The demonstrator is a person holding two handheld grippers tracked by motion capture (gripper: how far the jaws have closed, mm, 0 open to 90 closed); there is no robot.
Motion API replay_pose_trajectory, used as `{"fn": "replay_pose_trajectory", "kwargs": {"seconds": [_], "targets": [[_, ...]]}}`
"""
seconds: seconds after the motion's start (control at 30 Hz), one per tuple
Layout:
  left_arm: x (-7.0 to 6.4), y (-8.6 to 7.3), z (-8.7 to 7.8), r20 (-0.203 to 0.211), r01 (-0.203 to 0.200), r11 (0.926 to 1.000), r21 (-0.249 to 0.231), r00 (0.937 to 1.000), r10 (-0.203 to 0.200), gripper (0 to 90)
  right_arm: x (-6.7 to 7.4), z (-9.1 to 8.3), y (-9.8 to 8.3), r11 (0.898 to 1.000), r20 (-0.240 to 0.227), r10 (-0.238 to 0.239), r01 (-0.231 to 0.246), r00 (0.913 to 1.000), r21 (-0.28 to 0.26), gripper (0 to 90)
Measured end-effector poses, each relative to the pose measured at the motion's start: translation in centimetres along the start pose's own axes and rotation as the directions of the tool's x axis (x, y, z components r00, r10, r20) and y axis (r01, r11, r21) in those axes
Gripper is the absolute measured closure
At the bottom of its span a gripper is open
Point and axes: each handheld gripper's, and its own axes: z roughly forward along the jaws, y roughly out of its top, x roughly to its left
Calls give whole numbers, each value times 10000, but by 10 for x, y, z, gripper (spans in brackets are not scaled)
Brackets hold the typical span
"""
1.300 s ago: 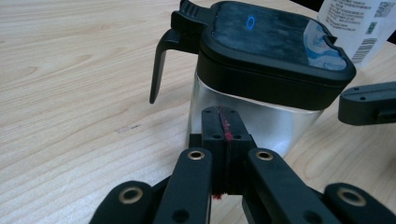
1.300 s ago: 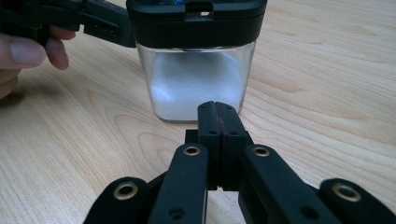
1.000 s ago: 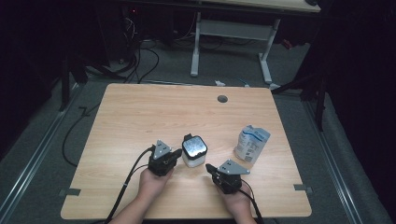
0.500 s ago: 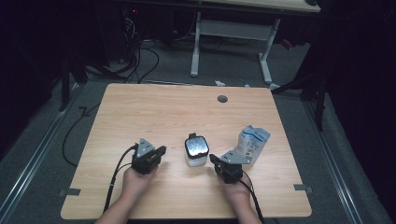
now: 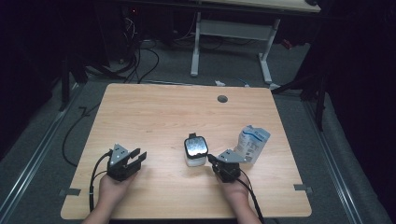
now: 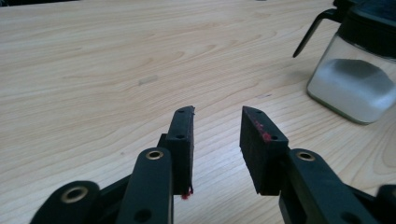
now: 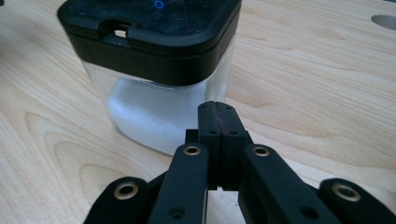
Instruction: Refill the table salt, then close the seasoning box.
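Sitting just ahead of the right gripper's (image 7: 217,109) closed jaws, the jar (image 7: 154,60) stays ungripped; left gripper (image 6: 217,123) gapes.

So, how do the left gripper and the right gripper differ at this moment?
The left gripper has its jaws apart with bare table between them; the right gripper has its jaws pressed together, holding nothing. The left gripper sits well aside of the jar, while the right gripper's tip is close beside it. The pouch stands behind the right gripper, far from the left one. Both are black, hand-held and low over the wooden table.
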Motion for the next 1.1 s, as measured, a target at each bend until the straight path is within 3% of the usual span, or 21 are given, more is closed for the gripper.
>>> {"fn": "replay_pose_trajectory", "kwargs": {"seconds": [0.13, 0.67, 0.9, 1.1], "targets": [[7, 1, -2, -153, 148, 9999, -26, 9998, -149, 629, 5, -2, 0, 9999, -82, -125, 124, 9999, -99, 900], [21, -3, -14, -354, -158, 9997, 162, 9992, 164, 540, 9, -10, -7, 9998, -230, -64, 60, 9997, -208, 900], [29, -3, -21, -566, -187, 9998, 98, 9982, 193, 502, -3, -29, -22, 9998, 109, 118, -117, 9999, -149, 893], [33, -1, -24, -646, -145, 9999, 9, 9978, 146, 475, -25, -49, -32, 9974, 529, 674, -659, 9963, -291, 872]]}}
